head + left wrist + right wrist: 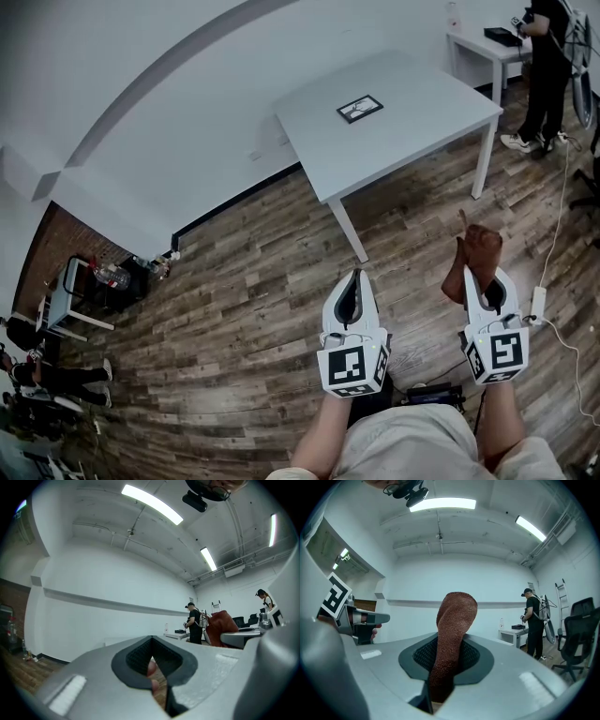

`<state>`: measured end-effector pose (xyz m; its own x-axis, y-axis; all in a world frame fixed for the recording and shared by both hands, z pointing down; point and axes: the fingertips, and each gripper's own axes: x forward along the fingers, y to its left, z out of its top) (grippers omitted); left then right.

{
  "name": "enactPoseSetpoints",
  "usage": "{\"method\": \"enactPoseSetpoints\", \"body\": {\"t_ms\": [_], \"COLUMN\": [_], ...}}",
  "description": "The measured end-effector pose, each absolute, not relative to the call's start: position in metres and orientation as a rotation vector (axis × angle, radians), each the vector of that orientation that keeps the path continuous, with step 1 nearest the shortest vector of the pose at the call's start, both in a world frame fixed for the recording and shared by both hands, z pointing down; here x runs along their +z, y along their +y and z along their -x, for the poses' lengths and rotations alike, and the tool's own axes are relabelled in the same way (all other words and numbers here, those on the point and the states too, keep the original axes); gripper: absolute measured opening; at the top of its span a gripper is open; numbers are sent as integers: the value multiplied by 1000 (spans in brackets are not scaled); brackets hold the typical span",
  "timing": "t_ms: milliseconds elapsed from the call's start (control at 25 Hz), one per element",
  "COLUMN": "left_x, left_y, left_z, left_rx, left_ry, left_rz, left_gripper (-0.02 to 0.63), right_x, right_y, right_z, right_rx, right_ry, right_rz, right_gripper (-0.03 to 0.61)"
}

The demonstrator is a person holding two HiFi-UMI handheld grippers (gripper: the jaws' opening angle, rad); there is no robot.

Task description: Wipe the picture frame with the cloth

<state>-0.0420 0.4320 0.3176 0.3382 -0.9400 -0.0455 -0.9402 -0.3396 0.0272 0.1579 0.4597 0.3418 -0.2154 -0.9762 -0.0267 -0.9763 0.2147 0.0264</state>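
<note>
The cloth (pixel 452 634) is pinched in the closed right gripper (pixel 486 286) and the left gripper (pixel 354 283) is closed on nothing, so wiping seems not yet begun, and the next move is probably to approach the picture frame (pixel 360 109) lying on the table (pixel 431 89), well apart.

**Small, clipped and tucked away**

The picture frame (pixel 359 109) is lying on the table (pixel 422 94), too small to tell what it holds. The cloth (pixel 451 634) is vanishing at its lower end between the right gripper's (pixel 487 287) jaws. The top edge is cutting off a standing person (pixel 547 66).
</note>
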Motion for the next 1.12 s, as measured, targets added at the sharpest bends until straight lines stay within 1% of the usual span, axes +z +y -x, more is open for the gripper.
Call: {"method": "enactPoseSetpoints", "body": {"t_ms": [480,840,1120], "left_x": [330,329,326], "left_y": [337,243,192], "left_z": [62,106,143], "left_rx": [115,106,116], "left_ry": [1790,1753,1738], "left_rz": [2610,2632,2624], "left_gripper": [0,0,0], "right_x": [352,346,343], "right_y": [370,280,232], "right_z": [-129,-80,-51], "right_rx": [66,67,87], "right_ry": [2478,2473,2447], "right_rz": [2000,2045,2091], "right_gripper": [95,97,97]}}
